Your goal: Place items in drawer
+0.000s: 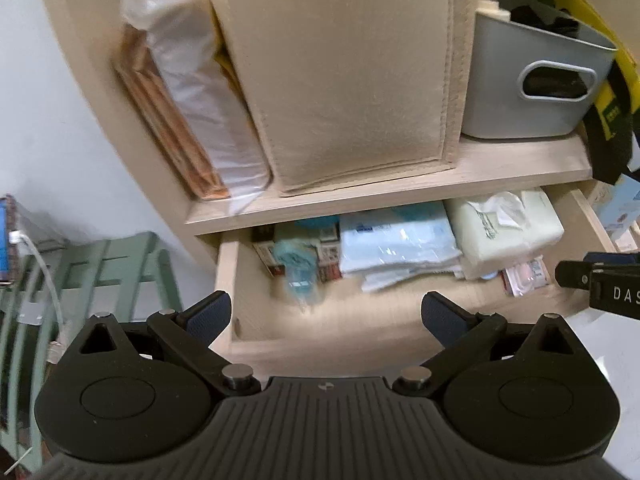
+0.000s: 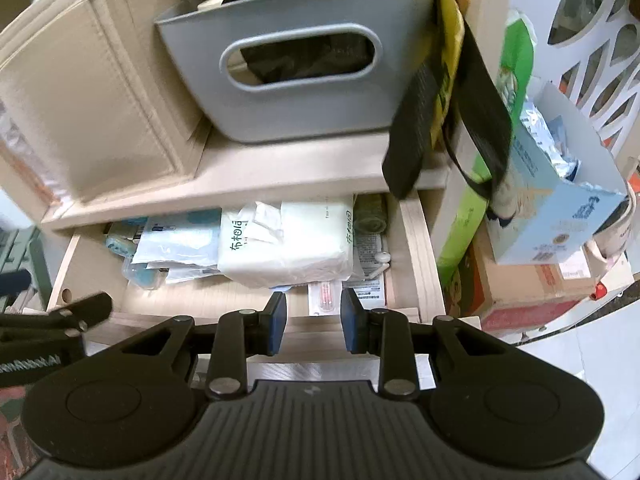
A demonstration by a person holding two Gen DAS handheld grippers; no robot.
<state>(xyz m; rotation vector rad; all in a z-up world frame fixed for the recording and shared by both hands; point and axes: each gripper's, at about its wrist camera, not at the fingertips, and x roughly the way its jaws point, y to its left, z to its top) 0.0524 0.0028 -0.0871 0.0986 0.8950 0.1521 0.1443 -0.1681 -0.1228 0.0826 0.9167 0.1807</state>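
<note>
A pale wooden drawer point(image 1: 256, 346) stands pulled open under a shelf; it also shows in the right wrist view point(image 2: 416, 248). Inside lie a pale green tissue pack point(image 1: 508, 232) point(image 2: 288, 244), light blue packets point(image 1: 396, 240) point(image 2: 180, 240), a teal wrapped item point(image 1: 298, 268) and small pink-and-white packets point(image 1: 524, 274) point(image 2: 326, 294). My left gripper point(image 1: 326, 316) is wide open and empty in front of the drawer. My right gripper point(image 2: 313, 320) is partly open and empty at the drawer's front right; its body shows at the right of the left wrist view point(image 1: 600, 284).
On the shelf above stand a beige felt bin point(image 1: 344, 72) point(image 2: 80, 112), a grey plastic basket point(image 1: 536, 80) point(image 2: 300, 60) and wrapped flat packs point(image 1: 188, 100). A black strap point(image 2: 416, 120) hangs over the drawer's right corner. Boxes point(image 2: 552, 208) stand at right, a green chair point(image 1: 100, 276) at left.
</note>
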